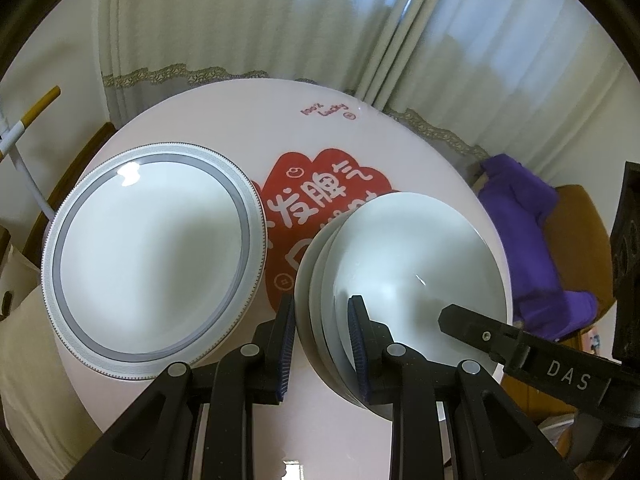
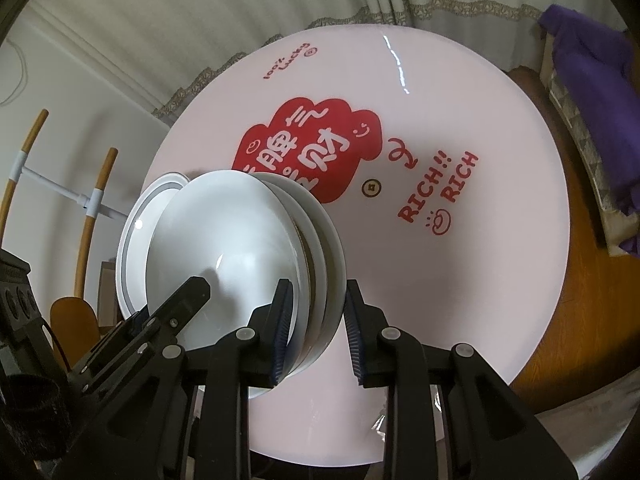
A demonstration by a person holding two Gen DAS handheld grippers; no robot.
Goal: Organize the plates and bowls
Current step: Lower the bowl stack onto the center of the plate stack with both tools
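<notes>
White bowls (image 1: pixel 404 264), nested in a stack, are held tilted above the pink round table (image 1: pixel 224 128). The left tool (image 1: pixel 322 320) and the right tool (image 2: pixel 316 312) each clamp the stack's rim from opposite sides. A grey-rimmed plate (image 1: pixel 152 248) lies just beside.

Two close wrist views angled down from opposite sides, sharing the stacked white bowls (image 1: pixel 404 264) (image 2: pixel 240 248) and pink table (image 1: pixel 224 128) (image 2: pixel 460 260)

Black tool (image 1: pixel 322 336) arms, blue ribbed pads (image 1: pixel 357 340), silver rivets, "DAS" lettering.
</notes>
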